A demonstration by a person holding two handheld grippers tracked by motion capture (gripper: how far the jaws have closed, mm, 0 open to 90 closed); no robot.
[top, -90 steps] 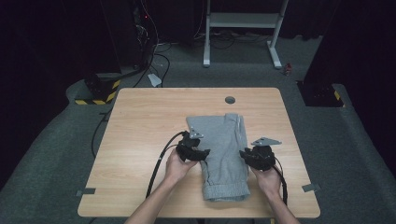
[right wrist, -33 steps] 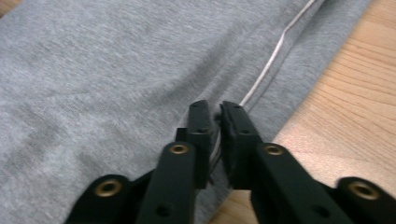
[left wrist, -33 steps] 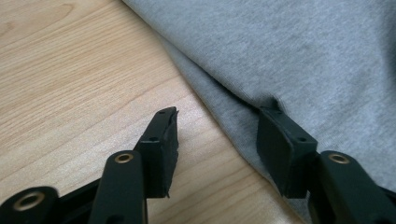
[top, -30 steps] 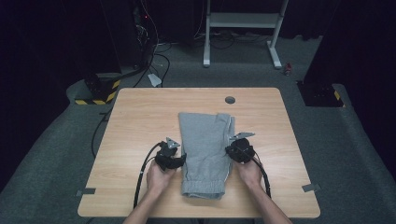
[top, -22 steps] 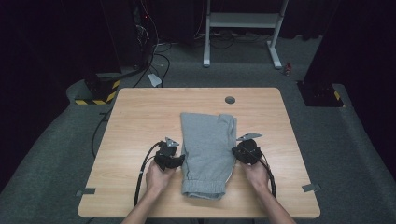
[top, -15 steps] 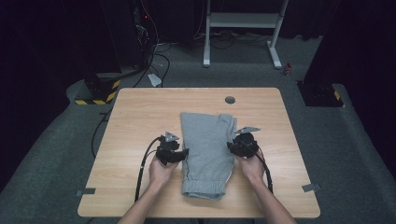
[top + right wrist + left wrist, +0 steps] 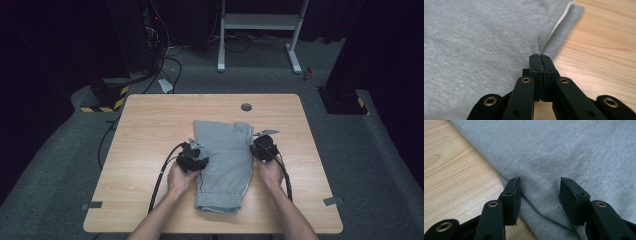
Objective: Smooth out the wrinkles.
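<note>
Grey shorts (image 7: 223, 165) lie folded on the tabletop (image 7: 150, 130), long axis running away from the person. The left gripper (image 7: 539, 191), jaws apart, straddles the left edge with cloth between the pads (not yet pinched); its jaws have just been closing a little. The right gripper (image 7: 540, 60), jaws together, pinches the right seam edge beside the white stripe (image 7: 556, 26).

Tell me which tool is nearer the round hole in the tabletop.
Right. The right tool sits at the grey shorts' right edge, just below the hole. The left tool is at the shorts' left edge, lower and farther across the table.
</note>
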